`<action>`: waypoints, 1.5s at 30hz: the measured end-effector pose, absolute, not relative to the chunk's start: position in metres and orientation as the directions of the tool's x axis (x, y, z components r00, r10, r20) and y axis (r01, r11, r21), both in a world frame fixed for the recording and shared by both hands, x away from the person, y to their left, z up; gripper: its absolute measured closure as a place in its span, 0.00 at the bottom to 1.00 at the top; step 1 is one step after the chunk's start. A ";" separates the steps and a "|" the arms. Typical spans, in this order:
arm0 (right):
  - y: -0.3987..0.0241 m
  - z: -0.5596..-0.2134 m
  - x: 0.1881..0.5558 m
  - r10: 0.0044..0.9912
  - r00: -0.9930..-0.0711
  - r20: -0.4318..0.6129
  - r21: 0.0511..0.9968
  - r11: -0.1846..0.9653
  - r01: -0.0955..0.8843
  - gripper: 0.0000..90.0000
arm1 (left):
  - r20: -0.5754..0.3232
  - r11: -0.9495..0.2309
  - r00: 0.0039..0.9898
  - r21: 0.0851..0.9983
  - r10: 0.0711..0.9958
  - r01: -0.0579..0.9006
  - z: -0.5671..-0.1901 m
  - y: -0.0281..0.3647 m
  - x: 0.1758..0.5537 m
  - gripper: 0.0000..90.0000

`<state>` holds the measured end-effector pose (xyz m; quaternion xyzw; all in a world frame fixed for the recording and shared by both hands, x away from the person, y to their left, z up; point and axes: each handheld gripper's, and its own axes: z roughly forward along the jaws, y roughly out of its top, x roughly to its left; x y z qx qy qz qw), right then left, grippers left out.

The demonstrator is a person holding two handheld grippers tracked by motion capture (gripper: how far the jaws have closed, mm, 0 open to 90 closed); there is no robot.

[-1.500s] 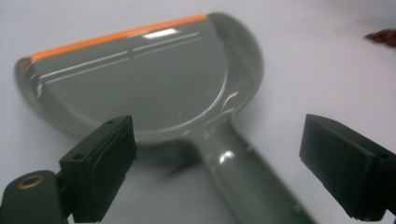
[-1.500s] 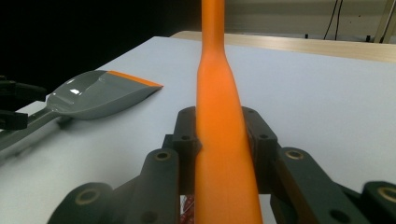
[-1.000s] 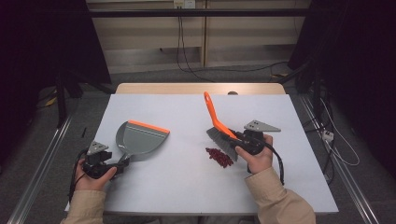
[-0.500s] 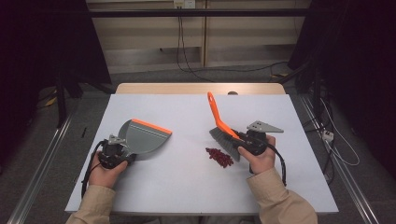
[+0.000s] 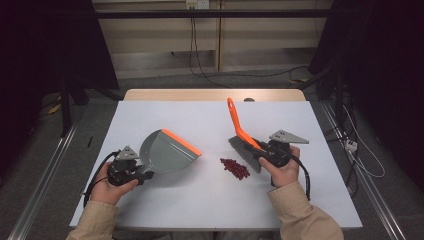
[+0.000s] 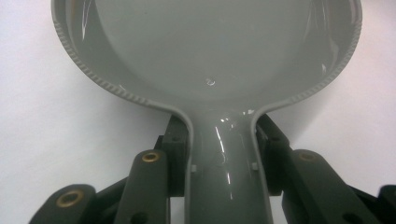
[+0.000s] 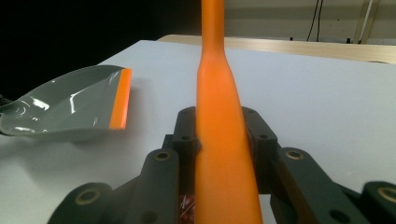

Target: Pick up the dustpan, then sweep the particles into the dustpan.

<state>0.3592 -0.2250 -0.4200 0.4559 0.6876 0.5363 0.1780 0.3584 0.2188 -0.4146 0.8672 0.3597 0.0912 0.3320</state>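
Jaws clamp dustpan (image 6: 210, 60) handle and brush (image 7: 219, 140) handle — both gripped.

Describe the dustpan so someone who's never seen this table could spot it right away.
On the white table, look at the left half, in front of the person's left hand. The dustpan is the broad grey scoop there, its handle clamped in the left tool. Its orange front lip faces the small red pile.

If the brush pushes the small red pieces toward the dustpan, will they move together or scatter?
The red pieces lie as a loose pile of many small bits, so they will probably spread and some may roll aside. They look light, so the brush should move them easily. The dustpan stands apart, with its orange lip facing them.
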 end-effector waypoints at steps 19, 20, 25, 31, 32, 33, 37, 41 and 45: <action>-0.229 -0.424 0.362 0.847 -0.492 0.203 0.900 0.037 0.435 0.79 | -0.086 -0.647 0.846 0.605 0.526 0.464 -0.414 0.191 0.340 0.71; -0.229 -0.424 0.362 0.848 -0.492 0.196 0.900 0.042 0.433 0.79 | -0.092 -0.652 0.851 0.602 0.516 0.460 -0.415 0.189 0.339 0.71; -0.231 -0.426 0.362 0.858 -0.478 0.187 0.902 0.043 0.430 0.79 | -0.089 -0.690 0.878 0.584 0.470 0.428 -0.417 0.177 0.336 0.71; -0.231 -0.432 0.367 0.869 -0.464 0.169 0.898 0.058 0.435 0.79 | -0.101 -0.700 0.886 0.576 0.452 0.423 -0.423 0.163 0.334 0.71; -0.231 -0.433 0.368 0.872 -0.462 0.164 0.898 0.062 0.435 0.79 | -0.102 -0.701 0.888 0.576 0.449 0.421 -0.424 0.160 0.333 0.71; -0.231 -0.434 0.368 0.874 -0.460 0.158 0.898 0.066 0.435 0.79 | -0.062 -0.743 0.905 0.549 0.422 0.384 -0.423 0.160 0.335 0.71; -0.231 -0.439 0.371 0.883 -0.449 0.134 0.896 0.086 0.437 0.79 | -0.092 -0.718 0.897 0.568 0.432 0.403 -0.424 0.155 0.335 0.71; -0.231 -0.445 0.373 0.887 -0.447 0.114 0.891 0.108 0.442 0.79 | -0.099 -0.720 0.902 0.569 0.420 0.398 -0.425 0.149 0.334 0.71; -0.229 -0.448 0.371 0.884 -0.457 0.093 0.889 0.134 0.439 0.79 | -0.086 -0.752 0.920 0.549 0.383 0.364 -0.424 0.149 0.337 0.71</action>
